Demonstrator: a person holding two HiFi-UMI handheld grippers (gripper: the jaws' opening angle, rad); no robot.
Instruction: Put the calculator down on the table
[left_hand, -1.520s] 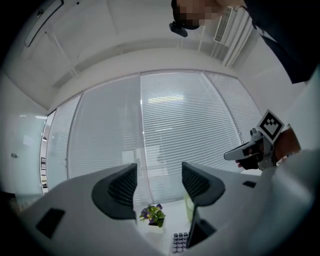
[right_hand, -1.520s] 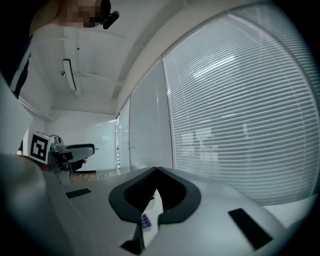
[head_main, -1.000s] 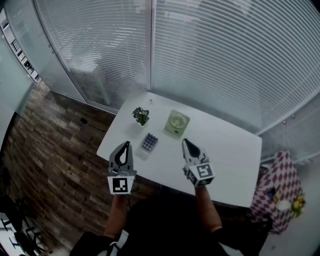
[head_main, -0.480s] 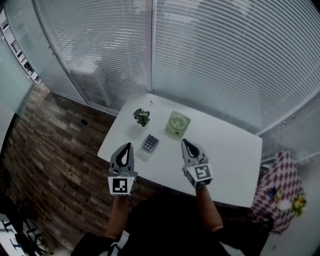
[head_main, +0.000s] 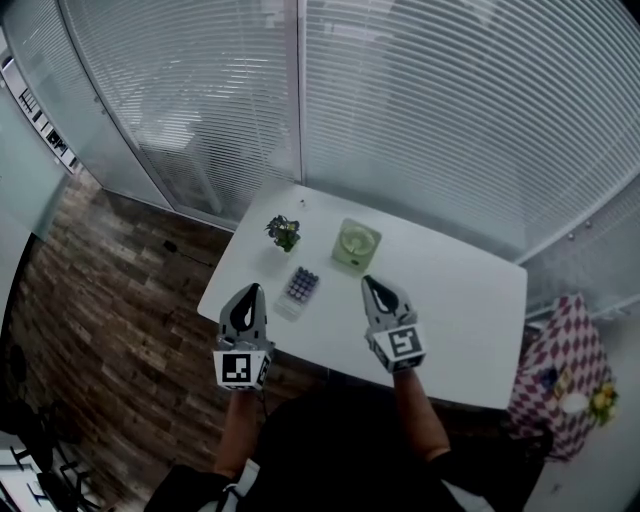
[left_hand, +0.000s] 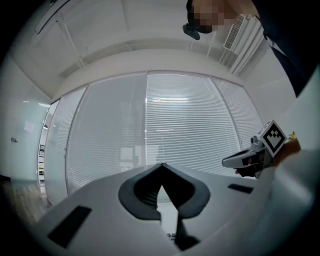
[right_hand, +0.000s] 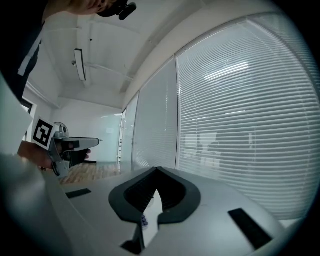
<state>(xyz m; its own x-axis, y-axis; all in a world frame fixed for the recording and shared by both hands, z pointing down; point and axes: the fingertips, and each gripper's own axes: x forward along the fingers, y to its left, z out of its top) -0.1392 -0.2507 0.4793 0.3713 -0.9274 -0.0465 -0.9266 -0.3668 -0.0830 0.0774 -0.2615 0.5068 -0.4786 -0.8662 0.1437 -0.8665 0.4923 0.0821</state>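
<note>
Table (head_main: 460, 300): one, white, under blinds (head_main: 450, 120).
Calculator (head_main: 299, 287): one, flat on the table, near the plant.
Plant (head_main: 283, 232): one.
Fan (head_main: 355, 245): one, green.
Left gripper (head_main: 249, 292): jaws together, empty.
Right gripper (head_main: 368, 283): jaws together, empty.

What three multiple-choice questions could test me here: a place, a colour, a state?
1. Where is the calculator? A on the table; B on the floor; C held in the air.
2. What colour is the square box beside the plant? A red; B pale green; C black.
3. How are the left gripper's jaws? A wide apart; B closed on the calculator; C closed, empty.
Answers: A, it lies flat on the white top; B, its face is pale green; C, the tips meet, nothing between.
</note>
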